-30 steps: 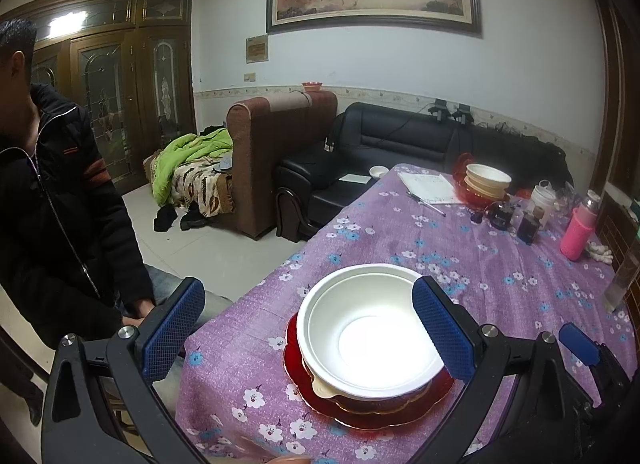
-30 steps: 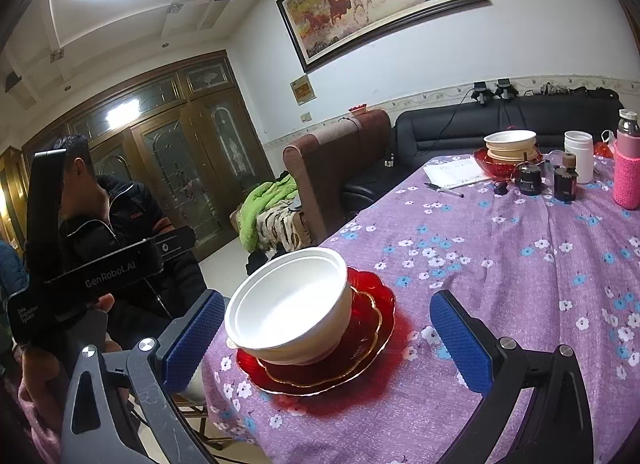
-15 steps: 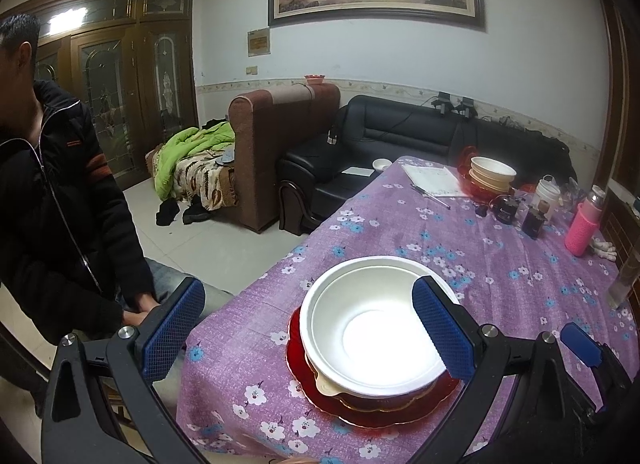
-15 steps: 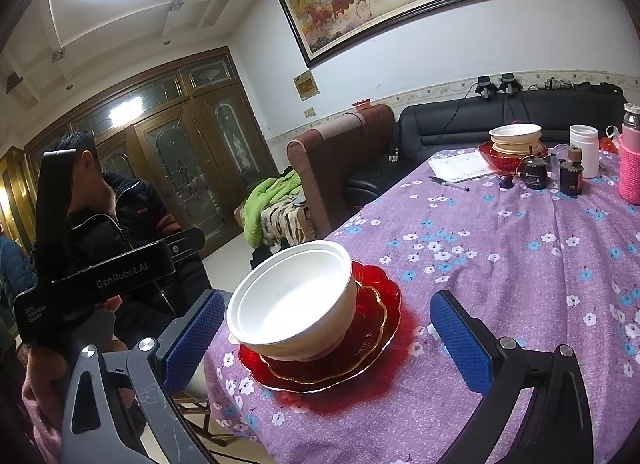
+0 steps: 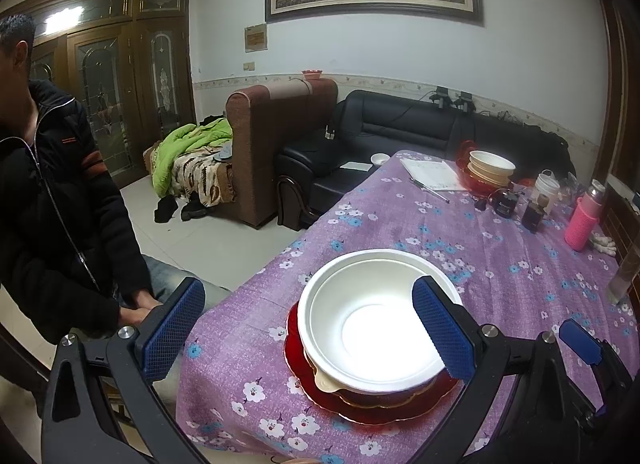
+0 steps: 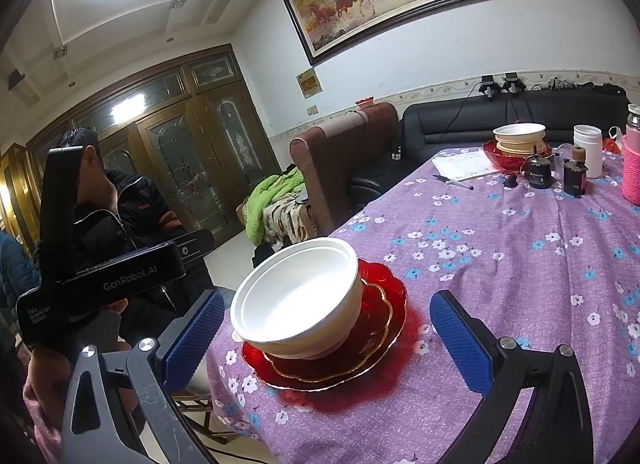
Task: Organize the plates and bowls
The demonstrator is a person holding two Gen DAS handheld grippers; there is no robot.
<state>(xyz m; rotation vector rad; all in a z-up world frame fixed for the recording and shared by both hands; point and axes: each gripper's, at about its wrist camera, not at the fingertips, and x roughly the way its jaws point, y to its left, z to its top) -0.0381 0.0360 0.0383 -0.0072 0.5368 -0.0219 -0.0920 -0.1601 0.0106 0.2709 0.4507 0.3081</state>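
white bowl (image 5: pixel 372 324) nearer than before between wide-spread left hand-held gripper (image 5: pixel 308 328) pads; right hand-held gripper (image 6: pixel 326 336) spread too

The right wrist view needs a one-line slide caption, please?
Open right gripper facing a white bowl stacked on red plates on the floral tablecloth.

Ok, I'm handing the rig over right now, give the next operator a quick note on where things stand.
Left gripper: open, empty, hanging over the near stack.
Right gripper: open, empty, beside the same stack.
Near stack: white bowl on a cream bowl on red plates, near the table edge.
Far stack: cream bowls on a red dish at the far end, beside the pink bottle.
Done: two stacks built.
Left: probably merging them; nothing gripped yet.
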